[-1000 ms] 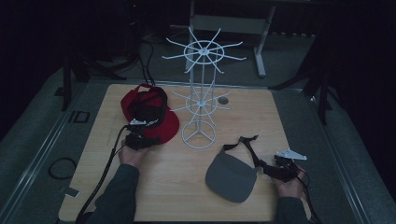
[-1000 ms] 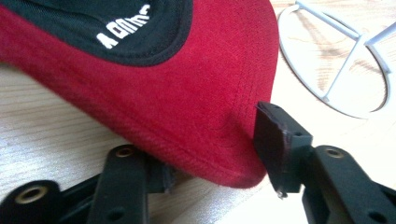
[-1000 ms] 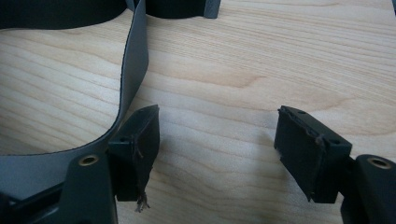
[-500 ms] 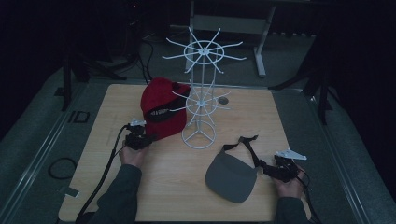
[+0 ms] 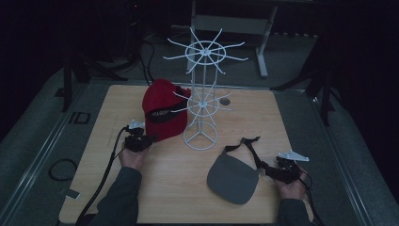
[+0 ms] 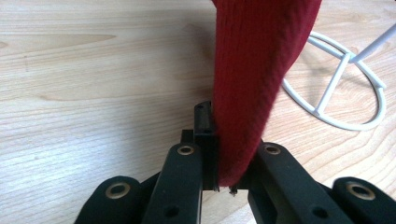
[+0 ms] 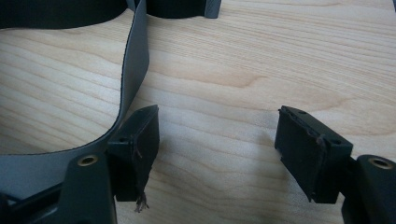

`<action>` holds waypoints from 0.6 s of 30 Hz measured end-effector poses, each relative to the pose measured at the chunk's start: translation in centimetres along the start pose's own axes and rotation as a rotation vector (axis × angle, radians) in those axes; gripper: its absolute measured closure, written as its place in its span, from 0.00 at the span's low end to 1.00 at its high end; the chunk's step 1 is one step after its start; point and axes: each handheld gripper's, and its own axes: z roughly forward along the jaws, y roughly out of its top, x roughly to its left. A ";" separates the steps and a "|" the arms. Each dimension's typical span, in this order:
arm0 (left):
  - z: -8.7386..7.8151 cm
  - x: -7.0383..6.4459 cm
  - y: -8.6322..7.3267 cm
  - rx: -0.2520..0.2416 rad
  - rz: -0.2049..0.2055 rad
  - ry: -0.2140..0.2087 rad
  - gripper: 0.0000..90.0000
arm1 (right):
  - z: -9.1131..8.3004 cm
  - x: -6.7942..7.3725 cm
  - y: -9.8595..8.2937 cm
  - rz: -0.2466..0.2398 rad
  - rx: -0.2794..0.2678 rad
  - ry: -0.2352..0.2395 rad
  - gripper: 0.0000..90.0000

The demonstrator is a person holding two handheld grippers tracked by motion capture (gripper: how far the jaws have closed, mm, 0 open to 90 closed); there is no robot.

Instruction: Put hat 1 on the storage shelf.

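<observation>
A red cap stands raised beside the white wire rack, and its crown overlaps the rack's lower spokes. My left gripper is shut on the cap's lower edge. In the left gripper view, the red cap's fabric is pinched between the jaws of the left gripper. A grey visor lies flat at the front right, its dark strap looped behind it. My right gripper rests by the visor's right edge. That right gripper is open, with the grey strap curving outside its left jaw.
The rack's round base sits on the wooden table, just right of the cap. A small dark disc lies behind the rack. Cables trail from both grippers toward the front edge. Dark floor and stand legs surround the table.
The red cap has swung right and upward against the rack's lower spokes, still held by the left gripper. The right gripper and visor have stayed put.
</observation>
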 end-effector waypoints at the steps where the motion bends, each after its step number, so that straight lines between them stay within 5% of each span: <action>1: 0.0 0.0 0.0 -0.004 -0.002 0.002 0.96 | 0.0 0.0 0.0 0.000 0.000 0.000 0.34; 18: -2.6 1.1 1.2 -0.116 -0.040 0.024 0.96 | 0.0 0.0 0.0 0.000 0.000 0.000 0.34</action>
